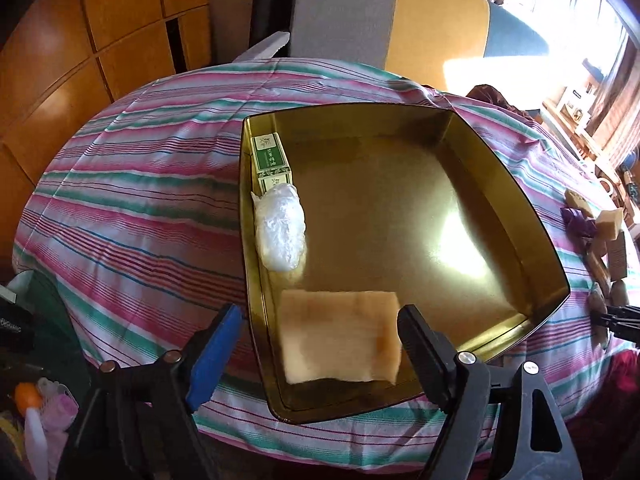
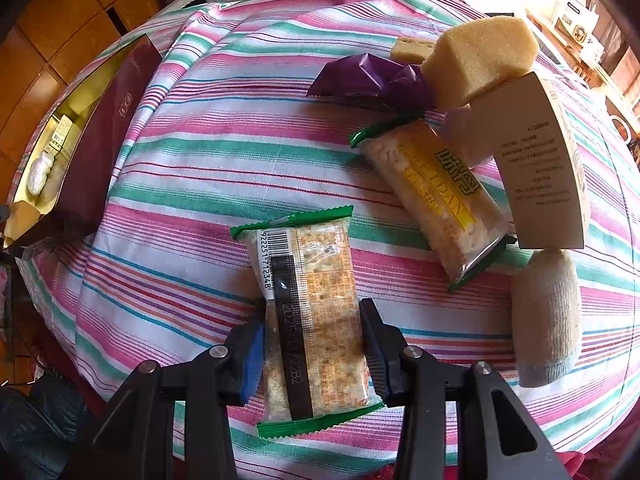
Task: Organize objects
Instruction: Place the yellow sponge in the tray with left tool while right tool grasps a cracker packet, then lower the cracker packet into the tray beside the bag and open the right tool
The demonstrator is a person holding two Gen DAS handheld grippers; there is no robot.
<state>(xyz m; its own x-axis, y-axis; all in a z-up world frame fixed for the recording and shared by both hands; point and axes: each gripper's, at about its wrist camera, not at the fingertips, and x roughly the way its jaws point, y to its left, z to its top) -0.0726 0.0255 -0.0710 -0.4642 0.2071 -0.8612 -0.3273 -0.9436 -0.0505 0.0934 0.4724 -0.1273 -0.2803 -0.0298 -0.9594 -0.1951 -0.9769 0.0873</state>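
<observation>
A gold tin tray (image 1: 500, 208) sits on the striped tablecloth. It holds a green tea box (image 1: 270, 158), a white plastic-wrapped bundle (image 1: 280, 232) and a tan sponge block (image 1: 340, 340) at its near edge. My left gripper (image 1: 320, 340) is open, its fingers either side of the sponge block, just above it. My right gripper (image 2: 312, 344) is shut on a clear snack bar packet (image 2: 312, 312) lying on the cloth. The tray also shows in the right wrist view (image 2: 116, 120) at far left.
At the right lie a second snack packet (image 2: 436, 200), a purple wrapper (image 2: 372, 78), a yellow sponge (image 2: 480, 56), a white card box (image 2: 540, 160) and a rolled grey sock (image 2: 546, 316). A chair (image 1: 344, 12) stands behind the table.
</observation>
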